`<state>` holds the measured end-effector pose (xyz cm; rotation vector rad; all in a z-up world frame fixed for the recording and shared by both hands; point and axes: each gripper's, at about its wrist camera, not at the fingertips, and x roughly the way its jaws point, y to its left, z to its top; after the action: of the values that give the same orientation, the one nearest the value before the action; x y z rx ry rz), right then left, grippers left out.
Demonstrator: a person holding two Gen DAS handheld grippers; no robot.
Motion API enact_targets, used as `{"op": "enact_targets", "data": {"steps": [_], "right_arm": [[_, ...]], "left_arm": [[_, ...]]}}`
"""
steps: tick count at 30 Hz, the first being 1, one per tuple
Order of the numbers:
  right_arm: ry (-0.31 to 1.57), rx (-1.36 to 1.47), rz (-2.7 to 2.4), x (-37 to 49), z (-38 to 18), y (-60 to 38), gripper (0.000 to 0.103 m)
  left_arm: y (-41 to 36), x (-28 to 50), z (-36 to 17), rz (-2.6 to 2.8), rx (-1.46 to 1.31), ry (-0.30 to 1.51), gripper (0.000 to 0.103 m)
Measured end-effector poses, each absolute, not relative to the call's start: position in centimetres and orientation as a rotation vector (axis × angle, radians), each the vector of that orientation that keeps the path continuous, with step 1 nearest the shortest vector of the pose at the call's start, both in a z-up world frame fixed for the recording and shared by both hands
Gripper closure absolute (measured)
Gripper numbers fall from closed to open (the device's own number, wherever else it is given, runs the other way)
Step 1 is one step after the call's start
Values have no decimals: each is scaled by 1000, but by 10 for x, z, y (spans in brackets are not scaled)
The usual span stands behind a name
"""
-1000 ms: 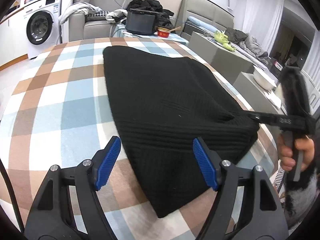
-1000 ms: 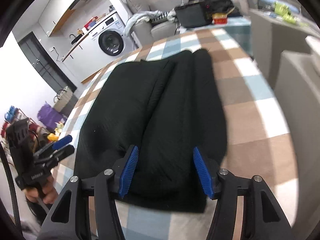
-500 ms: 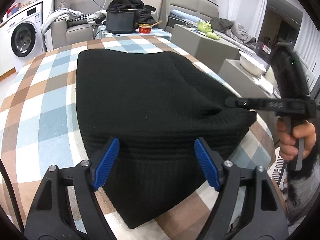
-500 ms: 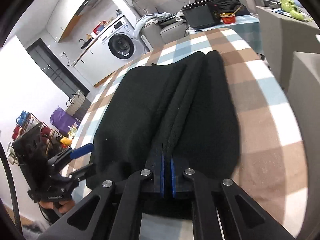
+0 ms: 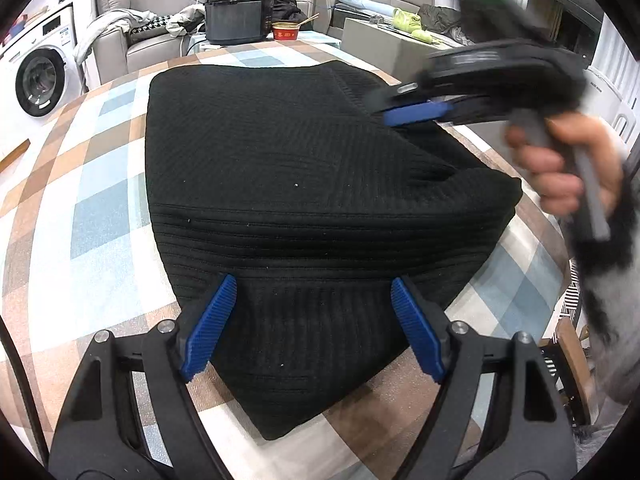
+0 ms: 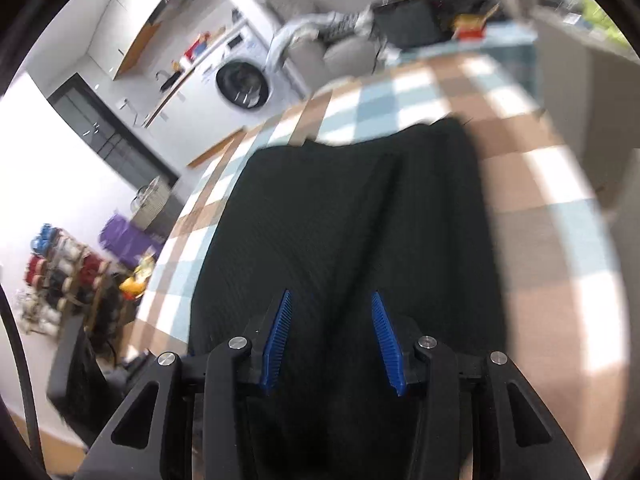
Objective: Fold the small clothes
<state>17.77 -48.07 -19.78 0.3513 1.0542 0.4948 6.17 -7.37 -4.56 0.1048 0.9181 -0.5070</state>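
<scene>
A black ribbed knit garment (image 5: 288,184) lies folded on the checked tablecloth (image 5: 80,216). My left gripper (image 5: 312,328) is open, its blue pads straddling the garment's near corner just above the cloth. My right gripper (image 6: 332,340) is open above the garment (image 6: 352,220), which fills the middle of its blurred view. In the left wrist view the right gripper (image 5: 416,114) hovers over the garment's far right edge, held by a hand (image 5: 560,168).
A washing machine (image 5: 36,76) stands at the left, a sofa with clothes (image 5: 160,36) behind the table. A black box (image 5: 236,20) and a red bowl (image 5: 286,32) sit at the table's far end. Grey cabinets (image 5: 384,36) stand at the right.
My right gripper was shut on the garment's fold half a second ago; it has now opened and lifted up and inward. The garment's right side lies folded over. My left gripper moved closer.
</scene>
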Motion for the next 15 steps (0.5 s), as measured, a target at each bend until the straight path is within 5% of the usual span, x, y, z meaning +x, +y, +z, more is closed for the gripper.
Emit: {"op": "enact_targets", "data": {"steps": [3,5,6,12,15], "right_arm": [[1087,267,527,207,-207,-461,62],[1093,212,524,210,-201,-454,89],[1061,186,528,209,-193,-452,94],[850,168,440,206,-153,-458,94],[949,184,387,223,-173,-467,82]], "left_arm": [[-69,64,-44,-508,70,920,25],[-65,66,-41,-512,45,915,25],[-63,66,-40,-510,40,909,25],[-56,66,-31,-514,9,887,25],[-52,65,-28,-496,12,878,25]]}}
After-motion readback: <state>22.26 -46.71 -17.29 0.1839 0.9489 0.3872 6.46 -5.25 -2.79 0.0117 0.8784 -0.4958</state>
